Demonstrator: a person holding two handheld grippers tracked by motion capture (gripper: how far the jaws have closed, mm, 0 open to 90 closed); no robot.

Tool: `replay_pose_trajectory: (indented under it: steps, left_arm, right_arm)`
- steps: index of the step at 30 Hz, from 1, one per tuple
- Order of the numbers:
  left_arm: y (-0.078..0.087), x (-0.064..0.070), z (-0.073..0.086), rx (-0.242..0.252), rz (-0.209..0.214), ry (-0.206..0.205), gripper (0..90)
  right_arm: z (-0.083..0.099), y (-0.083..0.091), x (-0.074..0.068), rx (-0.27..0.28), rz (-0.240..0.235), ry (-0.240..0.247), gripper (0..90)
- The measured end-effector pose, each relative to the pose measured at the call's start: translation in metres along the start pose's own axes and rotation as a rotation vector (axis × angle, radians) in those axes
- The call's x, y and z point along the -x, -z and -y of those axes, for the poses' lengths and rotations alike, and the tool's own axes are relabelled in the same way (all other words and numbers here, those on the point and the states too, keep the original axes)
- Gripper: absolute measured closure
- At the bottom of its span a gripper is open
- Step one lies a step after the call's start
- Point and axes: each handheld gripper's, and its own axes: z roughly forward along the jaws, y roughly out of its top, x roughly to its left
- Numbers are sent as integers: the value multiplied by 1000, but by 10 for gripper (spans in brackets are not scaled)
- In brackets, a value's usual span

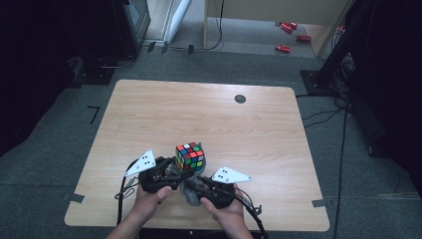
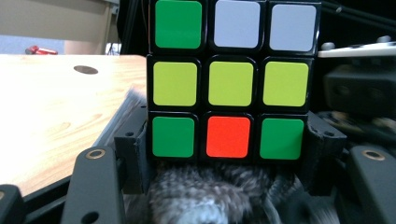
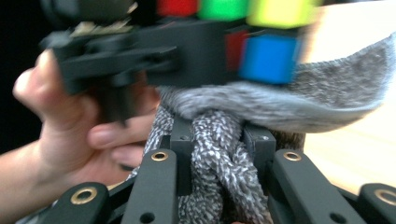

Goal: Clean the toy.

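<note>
left gripper (image 1: 166, 174) is clamped on the bottom layer of the rubik's cube (image 1: 189, 156), holding it steady just above the bench (image 1: 149, 114) near the person's edge so the underside can be wiped. right gripper (image 1: 196, 186) is pinched on a bunched grey cloth (image 3: 224, 154), which rises from between its jaws and spreads under the cube, just ahead of that gripper. likely step: cleaning the cube; cloth could slip.
</note>
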Motion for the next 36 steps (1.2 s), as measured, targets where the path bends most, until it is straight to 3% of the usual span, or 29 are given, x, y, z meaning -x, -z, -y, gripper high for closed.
replay_pose_trajectory:
  steps: [4,6,8,12,14,21,25,29,31,36]
  left_arm:
    - [4,-3,-3,17,4,7,344]
    - [4,-4,-3,12,3,12,344]
    - [2,-4,-2,10,12,26,344]
    - [-3,2,2,-34,10,-20,344]
    - [-2,3,1,-23,16,-25,345]
    - [7,-3,-5,7,6,-20,344]
    - [5,-4,-4,5,7,-11,344]
    - [1,0,-1,-20,12,-36,344]
    - [2,1,-2,-16,14,-38,344]
    - [6,-1,-5,8,7,-31,345]
  right_arm:
    - [-4,16,20,49,72,-60,721]
    - [-4,18,24,63,84,-78,721]
    - [-1,12,18,42,67,-55,720]
    - [3,-3,-3,-10,-22,4,718]
    - [-1,-1,-5,-13,-25,6,720]
    - [-4,18,24,69,55,-116,725]
    - [-2,10,14,36,9,-75,723]
    - [0,0,-3,1,-43,-4,723]
    - [-2,2,-4,3,-26,7,724]
    - [-5,13,12,41,50,-50,727]
